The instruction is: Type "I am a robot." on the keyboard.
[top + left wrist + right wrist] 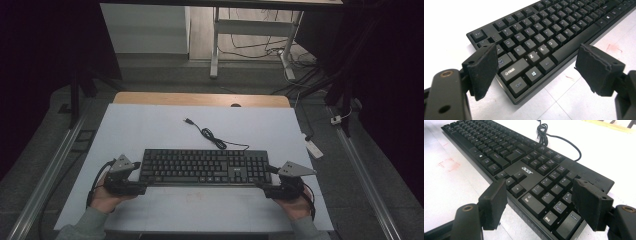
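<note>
A flat black plastic keyboard (205, 167) lay lengthwise on the white table sheet (150, 125), towards the person's edge. Its thin black cable (212, 136) trailed in loops across the sheet behind it. The left gripper (535, 67) stood at the keyboard's left end, jaws spread wide around the corner bearing the Ctrl key, the pads clear of the casing. The right gripper (541, 203) stood at the opposite end, jaws likewise spread around the number-pad corner. Each gripper sat in one of the person's hands.
</note>
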Demonstrator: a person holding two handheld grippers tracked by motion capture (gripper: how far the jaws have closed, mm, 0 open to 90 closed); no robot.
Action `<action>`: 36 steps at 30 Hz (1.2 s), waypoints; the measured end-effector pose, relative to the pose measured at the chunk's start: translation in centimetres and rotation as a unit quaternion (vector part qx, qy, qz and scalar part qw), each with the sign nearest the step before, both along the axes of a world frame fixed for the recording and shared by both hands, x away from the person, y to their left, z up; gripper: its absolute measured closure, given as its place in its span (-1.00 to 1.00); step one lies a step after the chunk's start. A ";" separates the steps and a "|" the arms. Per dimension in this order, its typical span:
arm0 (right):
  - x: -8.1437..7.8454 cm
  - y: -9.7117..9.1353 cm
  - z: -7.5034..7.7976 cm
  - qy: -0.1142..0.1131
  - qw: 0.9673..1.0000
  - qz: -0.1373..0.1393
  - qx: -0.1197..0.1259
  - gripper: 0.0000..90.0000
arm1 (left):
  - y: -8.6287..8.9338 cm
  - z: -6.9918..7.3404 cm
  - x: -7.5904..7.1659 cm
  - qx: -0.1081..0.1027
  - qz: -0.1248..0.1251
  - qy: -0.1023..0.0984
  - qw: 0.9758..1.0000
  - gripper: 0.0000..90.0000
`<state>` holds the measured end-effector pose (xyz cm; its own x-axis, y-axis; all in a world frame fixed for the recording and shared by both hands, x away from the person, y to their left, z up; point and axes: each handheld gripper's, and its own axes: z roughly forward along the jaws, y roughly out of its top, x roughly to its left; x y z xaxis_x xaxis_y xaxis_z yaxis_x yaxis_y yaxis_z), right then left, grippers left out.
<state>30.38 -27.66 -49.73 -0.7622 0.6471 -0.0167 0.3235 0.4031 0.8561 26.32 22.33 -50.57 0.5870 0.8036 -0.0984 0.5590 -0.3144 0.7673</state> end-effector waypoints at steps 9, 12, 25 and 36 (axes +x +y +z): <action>-0.1 0.2 0.0 0.000 1.000 0.002 -0.001 -0.36 | 0.0 0.0 -0.1 0.001 -0.002 -0.002 1.000 -0.58; 0.0 0.3 -0.1 0.000 1.000 0.002 0.000 -0.36 | 0.0 0.0 0.0 0.001 -0.003 -0.002 1.000 -0.58; -0.1 0.4 0.0 -0.001 1.000 0.001 -0.002 -0.34 | -0.1 0.1 0.0 0.001 -0.005 -0.004 1.000 -0.58; -0.3 1.2 0.2 -0.001 1.000 0.008 0.005 -0.32 | -0.1 0.4 -0.1 -0.001 -0.005 -0.011 1.000 -0.57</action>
